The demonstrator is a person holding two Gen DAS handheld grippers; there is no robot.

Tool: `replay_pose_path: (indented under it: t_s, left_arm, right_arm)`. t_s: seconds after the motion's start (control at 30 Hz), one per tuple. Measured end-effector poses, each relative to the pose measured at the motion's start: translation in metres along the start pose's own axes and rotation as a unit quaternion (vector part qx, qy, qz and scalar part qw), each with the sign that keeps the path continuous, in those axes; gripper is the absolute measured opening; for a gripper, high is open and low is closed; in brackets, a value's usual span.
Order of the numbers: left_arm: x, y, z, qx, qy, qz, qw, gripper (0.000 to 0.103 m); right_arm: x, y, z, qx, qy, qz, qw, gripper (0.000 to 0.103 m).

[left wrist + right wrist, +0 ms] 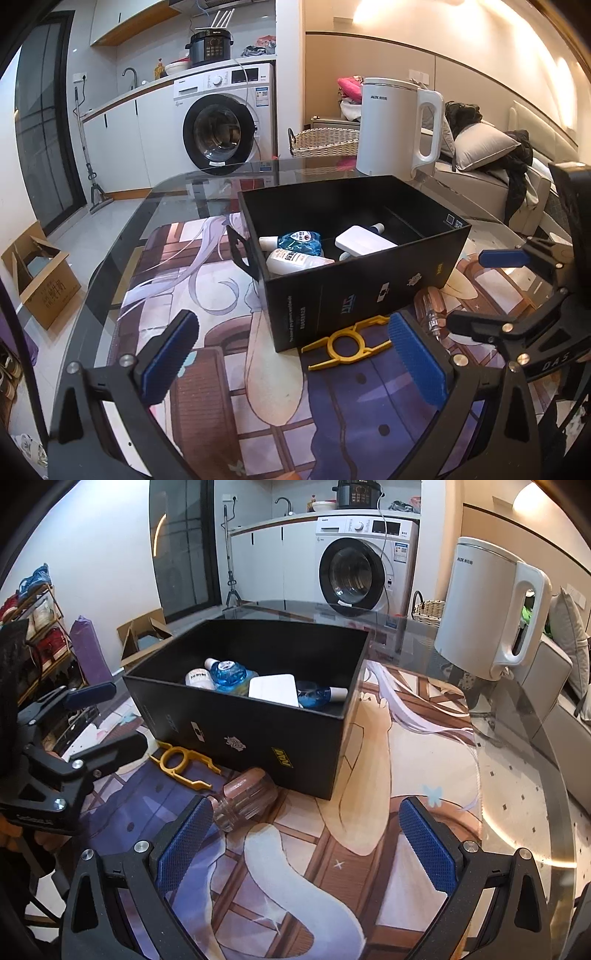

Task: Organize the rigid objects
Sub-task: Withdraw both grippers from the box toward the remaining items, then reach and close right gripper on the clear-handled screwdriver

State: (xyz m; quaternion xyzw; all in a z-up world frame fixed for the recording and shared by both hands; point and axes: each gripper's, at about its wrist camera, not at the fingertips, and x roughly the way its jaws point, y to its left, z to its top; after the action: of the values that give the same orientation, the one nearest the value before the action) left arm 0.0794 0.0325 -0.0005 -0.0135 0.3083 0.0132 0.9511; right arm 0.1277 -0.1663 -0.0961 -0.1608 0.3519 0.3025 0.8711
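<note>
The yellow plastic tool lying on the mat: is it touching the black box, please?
Cannot tell. In the left wrist view the yellow plastic tool meets the black box bottom edge, but neither view shows contact or a gap plainly.

A: The black box (354, 280) hides much. Its near wall covers the lower part of the white bottle (295, 261) and of the white flat case (364, 240).

B: In the right wrist view also. The blue bottles (231, 674) show only their upper parts, and the label on the white bottle is too small to read.

A: The clear screwdriver handle (245, 794) is partly behind the finger pad (183, 843). Its tip I cannot see there.

B: The yellow tool (183, 762) is cut by the left gripper (99, 716).
</note>
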Motion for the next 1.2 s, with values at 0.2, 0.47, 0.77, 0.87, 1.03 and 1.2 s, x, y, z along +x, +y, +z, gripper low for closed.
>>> replay_pose_path:
  t_s: [0.2, 0.47, 0.77, 0.87, 1.03, 1.2]
  left_arm:
    - [0.001, 0.001, 0.0, -0.002, 0.003, -0.005, 1.0, 0.103]
    - [0.004, 0.003, 0.0, -0.004, 0.011, -0.006, 0.9999, 0.103]
    - [0.007, 0.003, 0.001, -0.005, 0.017, -0.006, 0.9998, 0.103]
    - [0.01, 0.003, 0.001, -0.007, 0.025, -0.008, 0.9996, 0.103]
    - [0.011, 0.004, 0.0, -0.008, 0.03, -0.007, 0.9995, 0.103]
    - [0.011, 0.004, 0.0, -0.006, 0.032, -0.008, 0.9994, 0.103]
  right_arm:
    - [0.011, 0.006, 0.002, 0.001, 0.021, 0.009, 1.0, 0.102]
    - [0.019, 0.005, 0.005, 0.021, 0.038, 0.015, 0.999, 0.102]
    - [0.026, 0.004, 0.006, 0.046, 0.046, 0.01, 0.998, 0.102]
    - [0.026, 0.003, 0.003, 0.042, 0.044, 0.01, 0.998, 0.101]
    - [0.02, 0.008, 0.0, 0.022, 0.04, 0.019, 0.999, 0.087]
    - [0.018, 0.016, 0.0, 0.003, 0.036, 0.028, 0.999, 0.068]
